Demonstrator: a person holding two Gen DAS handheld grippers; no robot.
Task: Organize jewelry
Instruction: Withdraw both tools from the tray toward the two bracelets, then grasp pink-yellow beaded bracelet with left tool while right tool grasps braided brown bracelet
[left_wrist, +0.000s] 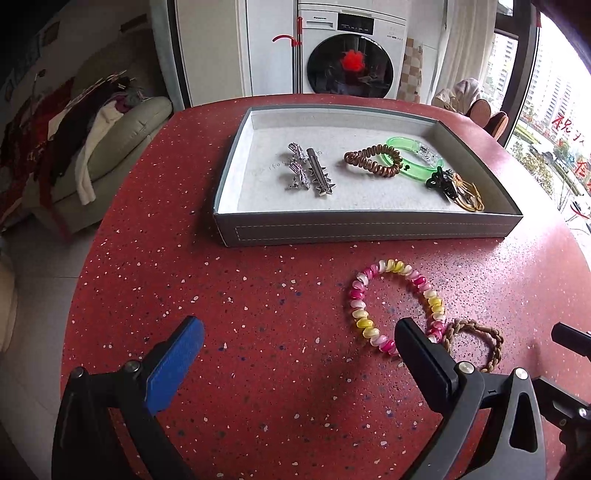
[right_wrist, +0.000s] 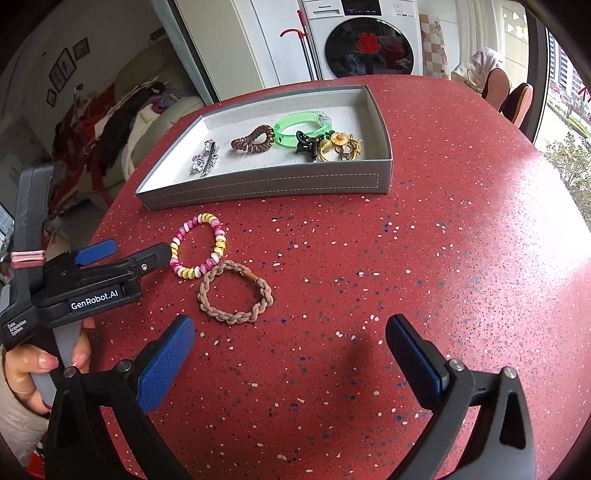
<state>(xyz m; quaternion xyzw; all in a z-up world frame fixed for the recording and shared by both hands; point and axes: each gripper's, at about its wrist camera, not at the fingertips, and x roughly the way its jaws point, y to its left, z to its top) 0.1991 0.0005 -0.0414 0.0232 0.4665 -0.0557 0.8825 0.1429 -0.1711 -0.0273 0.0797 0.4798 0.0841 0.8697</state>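
A grey tray (left_wrist: 369, 230) (right_wrist: 266, 190) on the red speckled table holds silver clips (left_wrist: 308, 171) (right_wrist: 205, 157), a brown coil hair tie (left_wrist: 373, 160) (right_wrist: 253, 142), a green bangle (left_wrist: 413, 158) (right_wrist: 295, 129), a black claw clip (left_wrist: 441, 182) (right_wrist: 306, 144) and yellow pieces (right_wrist: 340, 147). In front of the tray lie a pink-yellow coil bracelet (left_wrist: 360, 314) (right_wrist: 218, 240) and a braided tan hair tie (left_wrist: 491, 339) (right_wrist: 236, 293), touching each other. My left gripper (left_wrist: 299, 338) (right_wrist: 129, 249) is open, its right finger beside the bracelet. My right gripper (right_wrist: 290, 336) is open over bare table, just right of the braided tie.
The round table's edge (left_wrist: 85, 266) drops off to the left toward a sofa piled with clothes (left_wrist: 92, 147). A washing machine (left_wrist: 351, 55) stands behind the table, chairs (right_wrist: 509, 96) at the far right. A hand (right_wrist: 33, 365) grips the left gripper's handle.
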